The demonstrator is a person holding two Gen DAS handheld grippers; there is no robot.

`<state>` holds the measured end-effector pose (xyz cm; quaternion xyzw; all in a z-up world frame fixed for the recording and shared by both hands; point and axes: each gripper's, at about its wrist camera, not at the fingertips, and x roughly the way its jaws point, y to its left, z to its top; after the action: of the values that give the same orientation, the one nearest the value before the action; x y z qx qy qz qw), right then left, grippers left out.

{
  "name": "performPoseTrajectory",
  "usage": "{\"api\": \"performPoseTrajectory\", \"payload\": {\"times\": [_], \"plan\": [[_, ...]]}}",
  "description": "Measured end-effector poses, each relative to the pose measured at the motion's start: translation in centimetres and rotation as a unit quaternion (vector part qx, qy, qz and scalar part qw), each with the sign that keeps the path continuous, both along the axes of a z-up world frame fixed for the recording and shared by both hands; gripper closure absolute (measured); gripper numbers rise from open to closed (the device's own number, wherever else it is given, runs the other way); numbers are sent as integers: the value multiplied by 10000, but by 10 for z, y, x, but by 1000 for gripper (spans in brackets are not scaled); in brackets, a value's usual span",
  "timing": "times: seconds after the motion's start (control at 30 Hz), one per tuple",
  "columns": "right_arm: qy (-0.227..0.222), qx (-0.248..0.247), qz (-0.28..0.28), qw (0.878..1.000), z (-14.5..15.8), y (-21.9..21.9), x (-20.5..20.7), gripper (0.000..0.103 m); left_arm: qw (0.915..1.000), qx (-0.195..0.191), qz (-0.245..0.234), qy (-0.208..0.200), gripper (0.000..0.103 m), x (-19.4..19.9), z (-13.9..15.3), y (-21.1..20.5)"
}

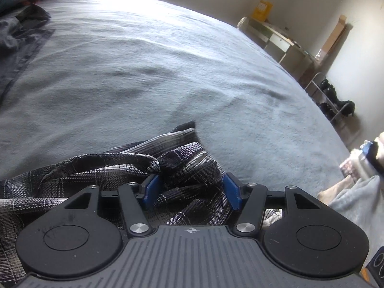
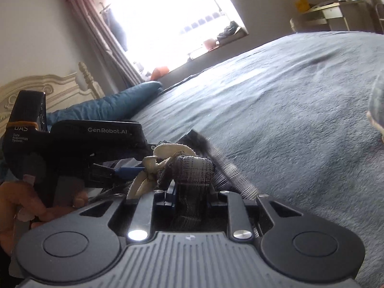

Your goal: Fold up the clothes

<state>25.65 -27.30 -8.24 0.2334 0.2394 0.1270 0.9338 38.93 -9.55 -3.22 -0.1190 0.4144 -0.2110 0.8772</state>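
Observation:
A black-and-white plaid garment (image 1: 187, 168) lies bunched on the grey-blue blanket (image 1: 168, 60) of a bed. My left gripper (image 1: 191, 187) stands open over it. Loose folds of the plaid fill the wide gap between its blue pads (image 1: 151, 189). In the right wrist view a raised fold of the same garment (image 2: 194, 168) is pinched in my right gripper (image 2: 192, 189), whose jaws stand narrow around it. White lining (image 2: 168, 151) sticks out beside the fold. The left gripper (image 2: 134, 170) reaches in from the left, close to that lining.
Dark clothes (image 1: 21, 31) and a teal pillow (image 2: 115, 100) lie toward the carved headboard (image 2: 48, 86). A person's hand (image 2: 24, 199) holds the left gripper. Beyond the bed's far edge stand a desk (image 1: 283, 40) and a shoe rack (image 1: 336, 100). Pale clothing (image 1: 360, 168) sits at the right.

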Motion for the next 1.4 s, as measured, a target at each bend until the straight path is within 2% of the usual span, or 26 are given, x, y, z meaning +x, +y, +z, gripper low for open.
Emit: {"api": "performPoseTrajectory", "payload": {"times": [0.2,0.37,0.4,0.53,0.63,0.7,0.8,0.83,0.9,0.97,1.03,1.1,1.23,1.3,1.4], "plan": [[-58,12,-264,9996,-4,-10,1,79,10000,-25,-80,-50,44,7,-4,-16],[335,195,-189,9991,-12,-18,9,75,9999,52,-140,-61,40,9,-6,-19],[395,258,-162,9988,-12,-20,9,73,9999,10,-129,-40,40,9,-5,-17],[412,272,-52,9988,-3,-25,-5,52,9988,-484,82,-47,40,-1,14,7],[324,-136,-140,9993,10,-27,-26,41,9972,-653,211,-305,40,-23,36,36],[172,-451,-269,9985,23,-29,-44,41,9957,-692,299,-534,39,-48,52,60],[-351,-911,-262,9949,50,-24,-64,46,9936,-655,503,-777,37,-96,67,101],[-492,-1087,-175,9927,59,-19,-66,51,9926,-653,591,-838,37,-114,70,115],[-621,-1409,82,9880,72,-3,-56,56,9905,-717,805,-853,37,-150,69,141],[-655,-1634,345,9838,78,15,-34,66,9882,-815,1003,-822,37,-183,60,163],[-490,-1784,586,9810,75,30,-1,74,9860,-870,1177,-803,37,-214,49,179],[-197,-1935,803,9776,67,46,36,80,9855,-769,1298,-782,37,-239,35,187],[531,-2131,899,9714,34,66,93,83,9860,-582,1377,-735,37,-265,8,196],[525,-2280,844,9686,24,71,101,83,9853,-573,1447,-699,37,-269,-2,201],[563,-2362,762,9671,36,74,97,83,9800,-937,1531,-855,37,-277,-2,215]]}}
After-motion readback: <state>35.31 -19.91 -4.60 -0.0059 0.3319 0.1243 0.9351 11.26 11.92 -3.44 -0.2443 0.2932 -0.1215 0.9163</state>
